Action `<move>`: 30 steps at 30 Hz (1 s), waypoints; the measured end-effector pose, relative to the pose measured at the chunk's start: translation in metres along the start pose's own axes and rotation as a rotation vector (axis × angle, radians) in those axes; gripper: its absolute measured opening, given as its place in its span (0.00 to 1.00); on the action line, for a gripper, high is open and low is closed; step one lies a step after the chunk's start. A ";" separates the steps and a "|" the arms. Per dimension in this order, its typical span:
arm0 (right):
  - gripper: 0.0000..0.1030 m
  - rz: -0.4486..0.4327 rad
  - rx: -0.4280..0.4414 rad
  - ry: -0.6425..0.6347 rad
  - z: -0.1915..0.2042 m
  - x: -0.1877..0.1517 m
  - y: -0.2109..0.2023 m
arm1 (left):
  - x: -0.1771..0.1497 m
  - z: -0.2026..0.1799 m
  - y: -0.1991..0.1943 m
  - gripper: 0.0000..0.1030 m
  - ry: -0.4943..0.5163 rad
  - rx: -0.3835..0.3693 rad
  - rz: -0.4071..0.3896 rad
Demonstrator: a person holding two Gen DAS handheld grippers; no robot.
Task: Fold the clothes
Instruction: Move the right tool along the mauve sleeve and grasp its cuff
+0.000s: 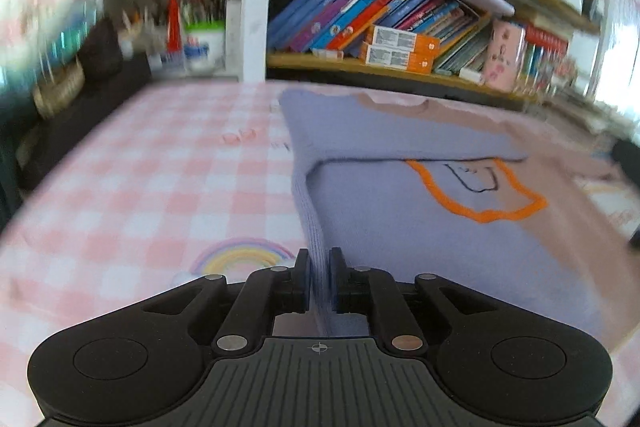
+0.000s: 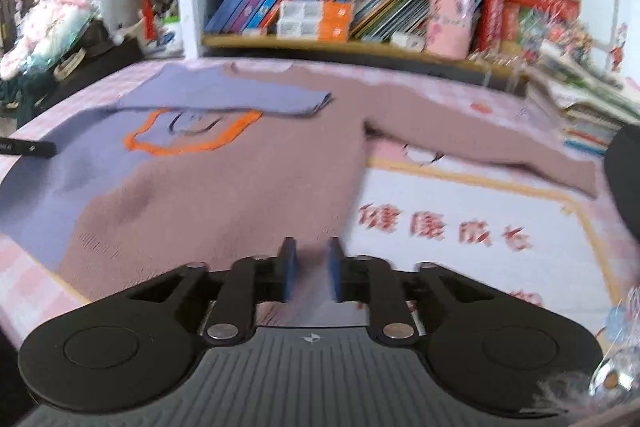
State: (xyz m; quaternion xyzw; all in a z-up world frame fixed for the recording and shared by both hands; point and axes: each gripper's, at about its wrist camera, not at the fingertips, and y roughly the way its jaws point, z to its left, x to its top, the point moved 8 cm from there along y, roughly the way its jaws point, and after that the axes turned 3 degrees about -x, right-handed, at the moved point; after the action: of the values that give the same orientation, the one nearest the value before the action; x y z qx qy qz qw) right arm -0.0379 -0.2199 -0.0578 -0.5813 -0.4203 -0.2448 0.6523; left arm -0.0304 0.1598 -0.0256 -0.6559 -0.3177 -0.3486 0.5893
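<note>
A lilac and dusty-pink knit sweater with an orange outline motif lies flat on the table. Its lilac sleeve is folded across the chest; the pink sleeve stretches out to the right. My left gripper is shut on the sweater's lilac side edge, which runs up between the fingers. My right gripper hovers over the pink hem, with its jaws a small gap apart and nothing between them. The left gripper's tip shows at the left edge of the right wrist view.
A pink checked tablecloth with a rainbow print covers the table. Bookshelves full of books stand behind it. A pen holder sits at the back left. A printed mat with red characters lies on the right, and stacked books beyond.
</note>
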 end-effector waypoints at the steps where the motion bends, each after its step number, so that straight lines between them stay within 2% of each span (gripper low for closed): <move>1: 0.58 -0.029 -0.022 0.012 -0.006 0.004 -0.003 | 0.005 -0.004 -0.005 0.15 0.036 0.032 -0.026; 2: 0.62 -0.047 -0.041 0.024 -0.013 0.007 -0.005 | 0.011 -0.009 -0.010 0.22 0.056 0.044 -0.057; 4: 0.66 -0.061 -0.090 0.055 -0.029 0.013 -0.005 | 0.022 -0.022 -0.022 0.36 0.084 0.020 -0.127; 6: 0.78 -0.067 -0.137 0.088 -0.047 0.019 -0.003 | 0.030 -0.037 -0.029 0.51 0.113 -0.021 -0.185; 10: 0.83 -0.041 -0.180 0.190 -0.087 0.027 0.012 | 0.028 -0.063 -0.022 0.56 0.172 -0.090 -0.190; 12: 0.85 -0.023 -0.181 0.258 -0.108 0.033 0.022 | 0.026 -0.070 -0.014 0.65 0.182 -0.098 -0.177; 16: 0.85 0.040 -0.231 0.405 -0.158 0.043 0.046 | 0.026 -0.077 -0.003 0.66 0.184 -0.118 -0.167; 20: 0.81 0.098 -0.331 0.485 -0.209 0.054 0.068 | 0.022 -0.080 0.003 0.79 0.209 -0.108 -0.160; 22: 0.73 0.130 -0.363 0.493 -0.229 0.057 0.078 | 0.020 -0.079 0.003 0.79 0.212 -0.104 -0.154; 24: 0.59 0.163 -0.393 0.494 -0.246 0.059 0.086 | 0.020 -0.079 0.003 0.83 0.206 -0.105 -0.150; 27: 0.56 0.197 -0.439 0.495 -0.267 0.060 0.093 | 0.020 -0.078 0.003 0.91 0.200 -0.109 -0.148; 30: 0.56 0.242 -0.479 0.490 -0.281 0.055 0.102 | 0.019 -0.080 0.005 0.94 0.215 -0.100 -0.138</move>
State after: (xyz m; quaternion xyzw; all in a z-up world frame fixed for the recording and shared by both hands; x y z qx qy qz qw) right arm 0.1480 -0.4603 -0.0599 -0.6872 -0.1105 -0.3896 0.6032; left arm -0.0219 0.0794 -0.0073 -0.6199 -0.2793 -0.4720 0.5612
